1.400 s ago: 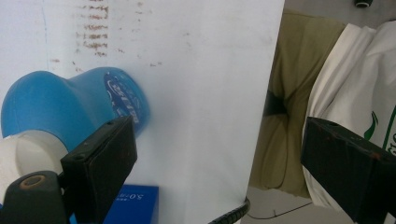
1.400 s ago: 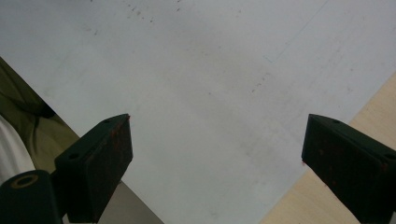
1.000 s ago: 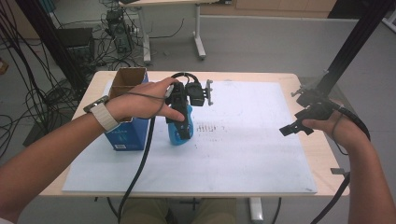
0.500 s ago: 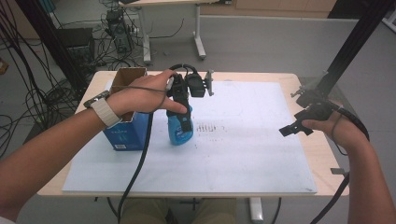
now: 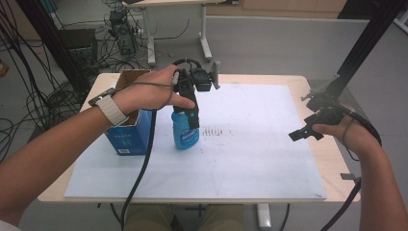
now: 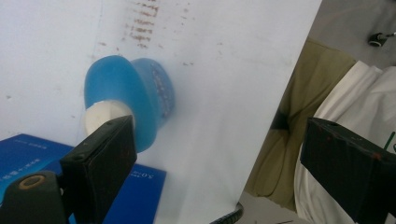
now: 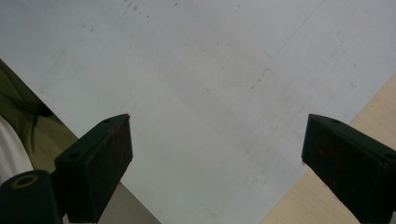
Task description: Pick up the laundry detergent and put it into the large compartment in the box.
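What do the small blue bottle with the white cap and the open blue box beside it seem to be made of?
The small blue bottle looks like translucent plastic: in the left gripper view its blue body has a smooth, soft sheen, and its white cap looks matte and opaque, probably plastic too. The open blue box seems to be printed cardboard, since its raised flaps are plain brown inside.

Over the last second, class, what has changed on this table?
Little: the left gripper drifted slightly above the blue bottle, jaws open and not gripping it. The bottle stands beside the blue box as before; the right gripper stayed put, open.
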`<state>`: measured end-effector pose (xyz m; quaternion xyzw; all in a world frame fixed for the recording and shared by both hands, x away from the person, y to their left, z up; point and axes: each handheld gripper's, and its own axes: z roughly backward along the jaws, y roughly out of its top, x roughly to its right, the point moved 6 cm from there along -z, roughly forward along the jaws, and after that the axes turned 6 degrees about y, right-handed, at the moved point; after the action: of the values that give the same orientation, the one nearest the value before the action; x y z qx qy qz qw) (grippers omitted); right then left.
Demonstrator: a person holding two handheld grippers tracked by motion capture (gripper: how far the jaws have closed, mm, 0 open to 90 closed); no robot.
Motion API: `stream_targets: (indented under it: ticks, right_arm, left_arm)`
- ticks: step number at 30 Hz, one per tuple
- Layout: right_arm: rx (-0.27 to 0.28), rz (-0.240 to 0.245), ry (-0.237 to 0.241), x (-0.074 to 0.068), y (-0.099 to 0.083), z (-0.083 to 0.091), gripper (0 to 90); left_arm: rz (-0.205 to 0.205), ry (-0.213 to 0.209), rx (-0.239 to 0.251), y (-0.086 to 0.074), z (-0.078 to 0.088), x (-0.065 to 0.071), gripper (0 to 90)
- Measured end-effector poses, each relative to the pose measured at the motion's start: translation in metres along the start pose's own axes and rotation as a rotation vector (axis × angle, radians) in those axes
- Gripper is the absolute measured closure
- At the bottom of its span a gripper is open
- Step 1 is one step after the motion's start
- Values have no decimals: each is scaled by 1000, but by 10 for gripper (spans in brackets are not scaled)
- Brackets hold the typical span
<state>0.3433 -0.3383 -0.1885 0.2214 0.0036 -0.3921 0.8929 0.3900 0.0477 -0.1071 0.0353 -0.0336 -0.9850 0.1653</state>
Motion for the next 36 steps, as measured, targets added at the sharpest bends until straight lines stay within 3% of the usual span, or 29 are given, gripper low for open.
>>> stream_targets:
  ticks: [12, 22, 36]
  right_arm:
    - [-1, -3, 6, 1, 0, -4, 85]
    - [1, -2, 4, 1, 0, -3, 85]
    - [-2, -5, 12, 2, 0, -8, 85]
  left_arm:
    - [106, 6, -29, 1, -1, -23, 86]
    - [166, 1, -38, -3, -6, -41, 76]
    - [208, 19, -61, 2, -16, -51, 73]
